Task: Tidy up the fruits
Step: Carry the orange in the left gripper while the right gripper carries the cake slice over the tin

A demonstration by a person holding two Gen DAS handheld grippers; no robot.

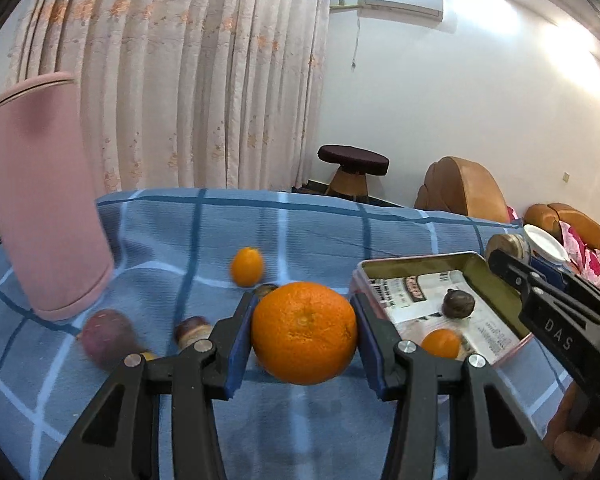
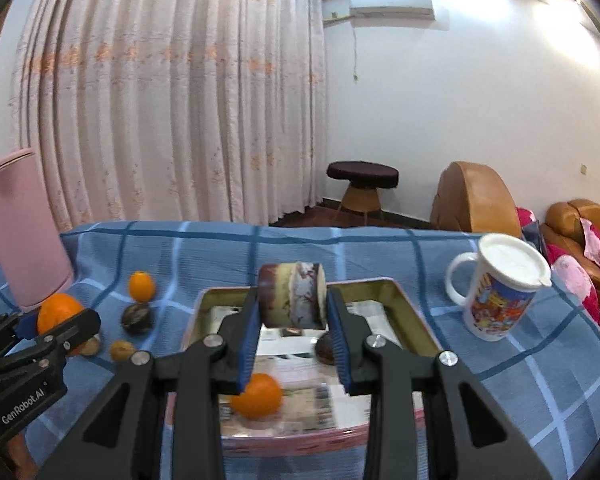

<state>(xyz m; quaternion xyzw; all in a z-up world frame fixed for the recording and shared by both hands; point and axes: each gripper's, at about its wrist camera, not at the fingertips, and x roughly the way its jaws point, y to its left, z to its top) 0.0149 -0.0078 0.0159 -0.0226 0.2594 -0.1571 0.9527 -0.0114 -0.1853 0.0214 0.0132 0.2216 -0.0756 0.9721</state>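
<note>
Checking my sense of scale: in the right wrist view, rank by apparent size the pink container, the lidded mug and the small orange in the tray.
1. pink container
2. lidded mug
3. small orange
Container and mug look close; the container is cut off at the edge.

Both fisheye views are evenly bright, lit from ceiling lights that blow out into white glare on the upper right of the white plastered wall (image 1: 440, 92). The lens bends the pale floral curtain (image 1: 180, 80) and room lines into curves, with black vignette corners. Motion blur smears the small fruits on the blue checked cloth (image 1: 300, 232) and the printed paper in the shallow metal tin (image 2: 416, 320), while the large round orange (image 1: 304, 332) stays sharp above a soft shadow.
</note>
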